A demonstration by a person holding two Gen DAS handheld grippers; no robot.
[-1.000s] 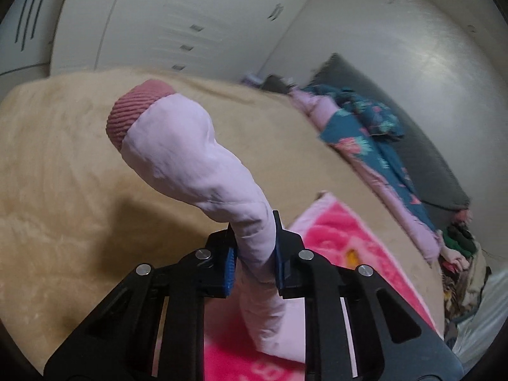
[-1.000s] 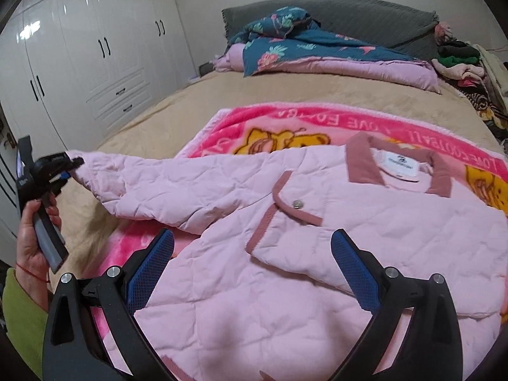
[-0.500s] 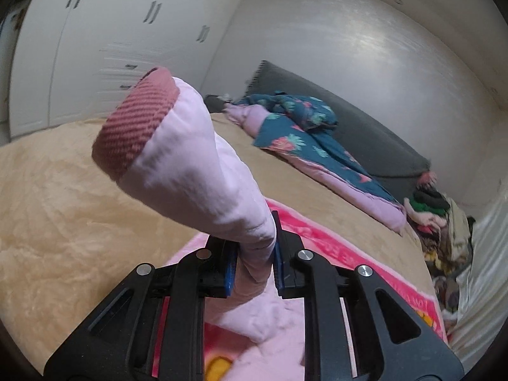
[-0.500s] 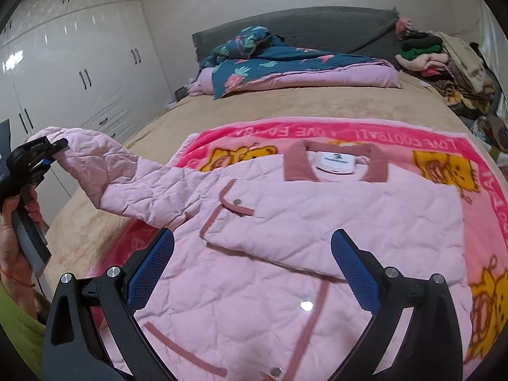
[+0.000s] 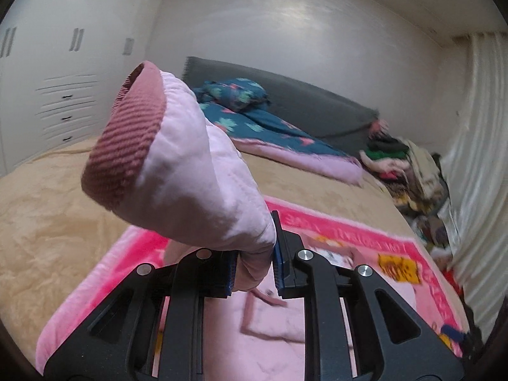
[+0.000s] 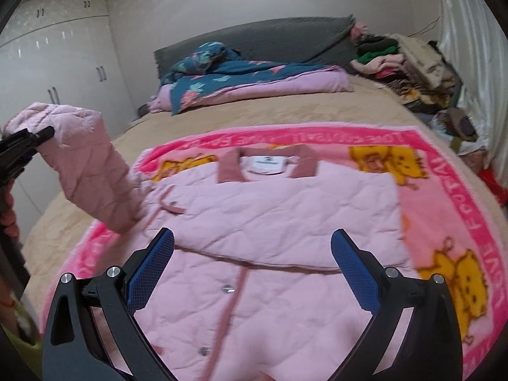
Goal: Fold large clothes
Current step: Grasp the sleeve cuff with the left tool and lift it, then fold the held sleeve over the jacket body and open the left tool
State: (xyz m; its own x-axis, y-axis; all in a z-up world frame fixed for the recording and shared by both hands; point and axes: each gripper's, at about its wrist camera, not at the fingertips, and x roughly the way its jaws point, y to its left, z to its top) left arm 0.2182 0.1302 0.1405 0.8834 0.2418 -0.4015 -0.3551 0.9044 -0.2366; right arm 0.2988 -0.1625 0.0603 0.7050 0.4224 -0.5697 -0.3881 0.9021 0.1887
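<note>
Since a second ago we have swung the sleeve [image 5: 197, 171] up and inward; our left gripper [image 5: 254, 273] pinches it near the cuff [image 5: 127, 146], jacket [image 6: 270, 222] ahead and below, right gripper [image 6: 250, 273] gaping, empty, above.

Left gripper [image 5: 253, 265] raised, jaws nearly closed, blue pads pinching pink fabric between them, bare hand [image 6: 9, 214] gripping its handle at far left of right wrist view, right gripper [image 6: 252, 262] spread wide, pads apart, holding nothing
</note>
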